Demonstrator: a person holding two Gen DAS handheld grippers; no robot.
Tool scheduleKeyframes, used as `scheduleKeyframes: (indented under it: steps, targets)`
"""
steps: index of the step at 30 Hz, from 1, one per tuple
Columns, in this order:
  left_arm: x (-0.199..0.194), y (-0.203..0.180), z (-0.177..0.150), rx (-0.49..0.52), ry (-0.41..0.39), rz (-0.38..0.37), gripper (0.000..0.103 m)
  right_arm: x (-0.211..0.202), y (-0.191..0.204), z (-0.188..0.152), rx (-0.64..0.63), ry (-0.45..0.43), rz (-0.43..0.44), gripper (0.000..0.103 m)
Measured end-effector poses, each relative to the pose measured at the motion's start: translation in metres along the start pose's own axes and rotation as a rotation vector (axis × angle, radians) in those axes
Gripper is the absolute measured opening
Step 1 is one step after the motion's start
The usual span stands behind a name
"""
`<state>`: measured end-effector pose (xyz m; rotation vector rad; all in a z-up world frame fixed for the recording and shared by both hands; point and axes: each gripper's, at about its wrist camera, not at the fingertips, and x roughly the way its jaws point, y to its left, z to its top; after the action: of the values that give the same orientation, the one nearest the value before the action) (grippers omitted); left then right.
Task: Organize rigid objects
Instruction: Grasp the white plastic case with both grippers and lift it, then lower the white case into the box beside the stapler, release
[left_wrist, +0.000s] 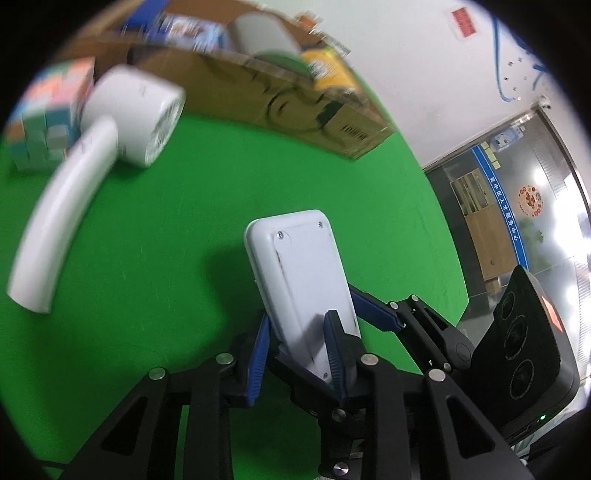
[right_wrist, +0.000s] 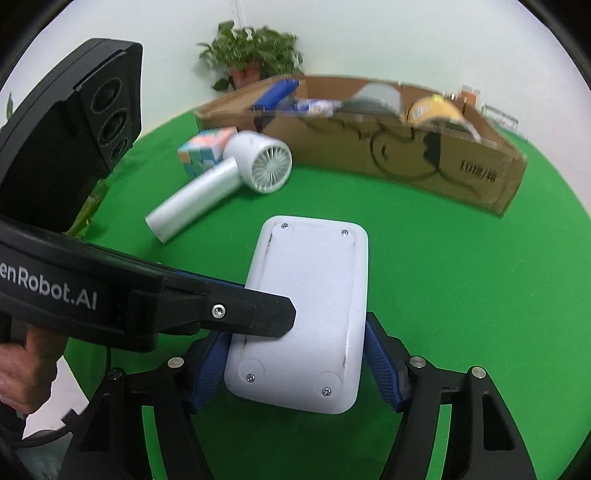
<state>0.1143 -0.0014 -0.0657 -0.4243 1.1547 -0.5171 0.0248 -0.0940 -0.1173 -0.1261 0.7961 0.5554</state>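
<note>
The left gripper (left_wrist: 295, 354) has its blue fingers (left_wrist: 334, 356) clamped on the near end of a flat white plastic case (left_wrist: 301, 275), back side up with its screws showing, so the case stands out ahead of the fingers over the green tabletop (left_wrist: 155, 236). In the right wrist view the same case (right_wrist: 310, 306) lies between the right gripper's (right_wrist: 295, 369) fingers (right_wrist: 382, 363), which stand wide. The left one touches the case's edge and the right one sits just beside the other edge; whether it presses cannot be told. The left gripper's black finger (right_wrist: 255, 314) crosses the case from the left.

Beyond the fingers, a white handheld fan (right_wrist: 236, 173) lies on its side, touching a colourful cube (right_wrist: 203, 153). Farther back stands an open cardboard box (right_wrist: 406, 155) holding assorted items, too blurred to name.
</note>
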Motion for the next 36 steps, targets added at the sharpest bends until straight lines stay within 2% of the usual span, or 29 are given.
scheduleKeyframes:
  steps: [6,10,14,18,24,30,36]
  targets:
    - [-0.045,-0.035,0.020,0.103,-0.143,0.052,0.028,-0.034,0.004,0.038,-0.010,-0.173,-0.024,0.066]
    - [-0.073,-0.053,0.041,0.178,-0.220,0.083,0.026,-0.046,0.009,0.071,-0.008,-0.256,-0.029,0.065]
    - [-0.091,-0.062,0.065,0.242,-0.255,0.082,0.024,-0.053,0.011,0.096,0.001,-0.299,-0.030,0.064]
    - [-0.094,-0.058,0.087,0.253,-0.275,0.106,0.024,-0.046,0.013,0.125,0.002,-0.301,-0.015,0.064]
    - [-0.098,-0.031,0.137,0.208,-0.254,0.128,0.023,-0.005,0.004,0.187,0.038,-0.227,0.047,0.064]
    - [-0.079,0.014,0.193,0.124,-0.160,0.069,0.020,0.062,-0.022,0.240,0.138,-0.070,0.146,0.064]
    - [-0.046,0.050,0.214,0.054,-0.067,0.040,0.020,0.120,-0.038,0.251,0.204,0.054,0.145,0.064]
